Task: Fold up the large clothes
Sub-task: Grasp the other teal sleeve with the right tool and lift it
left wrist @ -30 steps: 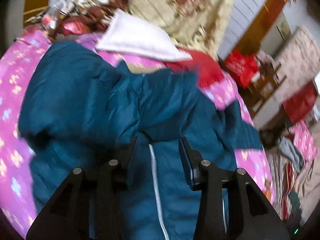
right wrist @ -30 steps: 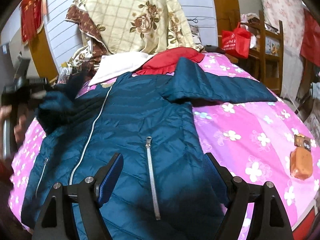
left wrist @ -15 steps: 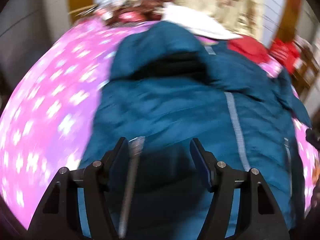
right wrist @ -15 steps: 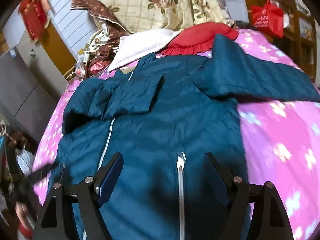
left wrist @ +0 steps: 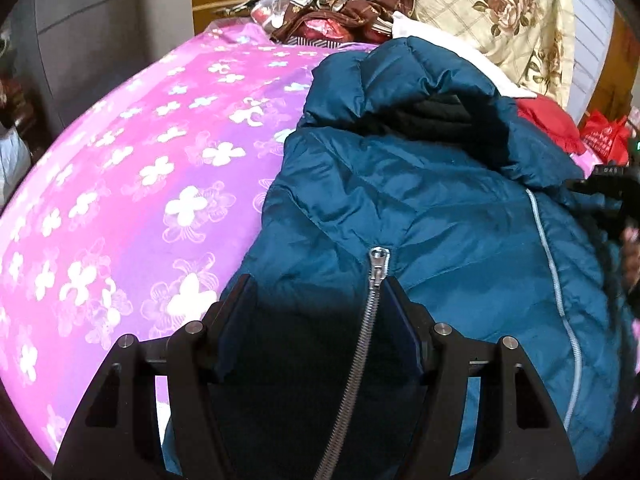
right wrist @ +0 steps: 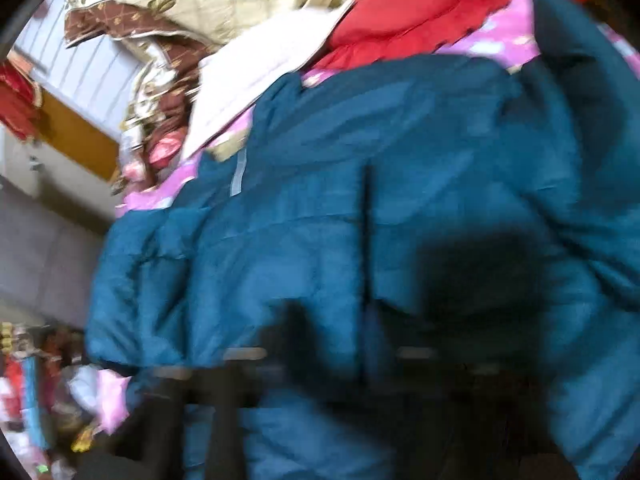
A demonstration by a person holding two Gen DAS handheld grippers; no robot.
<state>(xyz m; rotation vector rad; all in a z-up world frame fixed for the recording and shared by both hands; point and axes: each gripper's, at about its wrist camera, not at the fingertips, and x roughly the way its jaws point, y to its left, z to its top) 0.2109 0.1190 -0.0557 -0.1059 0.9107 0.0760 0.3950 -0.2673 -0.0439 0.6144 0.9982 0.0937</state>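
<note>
From the left wrist, the teal puffer jacket (left wrist: pixel 420 208) lay along the right side of the pink floral bed (left wrist: pixel 132 184), the left gripper (left wrist: pixel 318 292) half open astride its pocket zipper (left wrist: pixel 376 264), gripping nothing; soft, light and slippery, it seemed best pinched at hem or seam. From the right wrist, blur hid the right gripper (right wrist: pixel 340 356), which had just been closing over the jacket (right wrist: pixel 360 208); whether it held cloth I couldn't tell, and no writing was legible.

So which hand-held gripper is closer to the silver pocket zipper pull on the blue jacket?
Left. The left hand-held gripper has the zipper pull right by its fingertips; the right hand-held gripper shows off at the jacket's far edge.
</note>
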